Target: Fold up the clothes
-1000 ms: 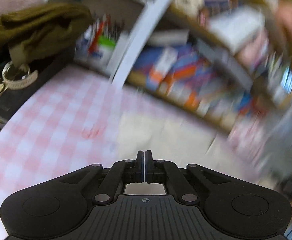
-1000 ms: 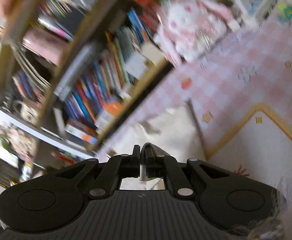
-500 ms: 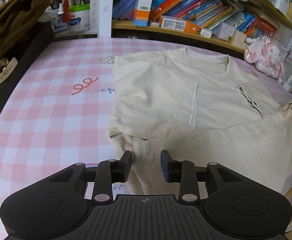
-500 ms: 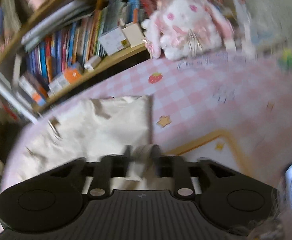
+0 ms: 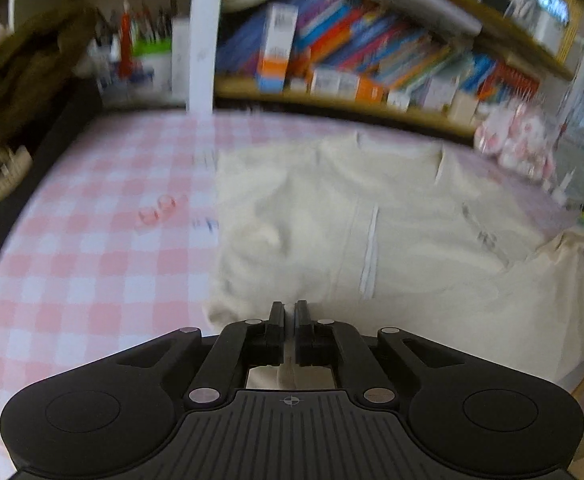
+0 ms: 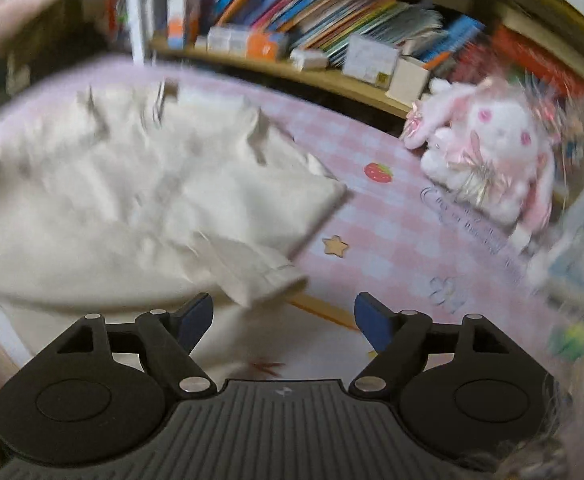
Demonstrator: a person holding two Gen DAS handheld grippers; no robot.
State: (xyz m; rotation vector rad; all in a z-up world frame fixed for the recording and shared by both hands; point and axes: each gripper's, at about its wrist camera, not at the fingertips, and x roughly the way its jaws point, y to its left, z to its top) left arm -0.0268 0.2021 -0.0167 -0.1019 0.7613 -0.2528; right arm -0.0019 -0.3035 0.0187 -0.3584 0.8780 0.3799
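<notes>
Pinching shirt (image 5: 331, 240) — left tongs (image 5: 288, 312)

The left gripper (image 5: 288, 312) is at 6 o'clock with its jaws closed together, and a fold of the cream shirt (image 5: 371, 232) seems to be pinched between them. The shirt lies spread on the pink checked cloth (image 5: 92, 248), from the centre toward 3 o'clock. A bookshelf (image 5: 371, 60) stands at 12 to 2 o'clock, and a pink plush toy (image 5: 515, 144) at 2 o'clock.
</notes>
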